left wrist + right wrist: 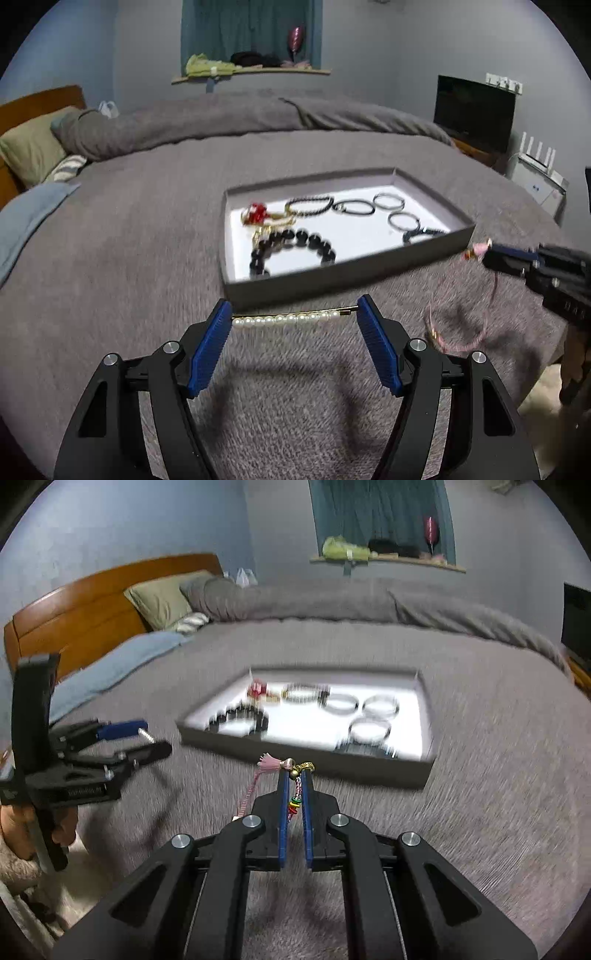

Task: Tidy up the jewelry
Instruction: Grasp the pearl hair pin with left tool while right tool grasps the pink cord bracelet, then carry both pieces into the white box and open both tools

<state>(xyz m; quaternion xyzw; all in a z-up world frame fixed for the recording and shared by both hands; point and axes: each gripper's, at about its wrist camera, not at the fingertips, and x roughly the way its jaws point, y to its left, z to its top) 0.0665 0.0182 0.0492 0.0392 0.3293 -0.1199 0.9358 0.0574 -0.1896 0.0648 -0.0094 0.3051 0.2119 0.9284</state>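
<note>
Pearl hairpin [291, 318] spanning the left gripper [294, 314], clamped end to end between its pads; pink cord bracelet [291, 775] pinched in the right gripper [295, 775]; tray [332, 275] of bracelets just ahead on grey bedspread [129, 240].

Tray [332, 275] near wall blocks low approach; bare blanket [129, 258] left of tray passable

grey bed [147, 236] carries shallow tray [343, 275] (jewelry inside), pillow [33, 147].
</note>
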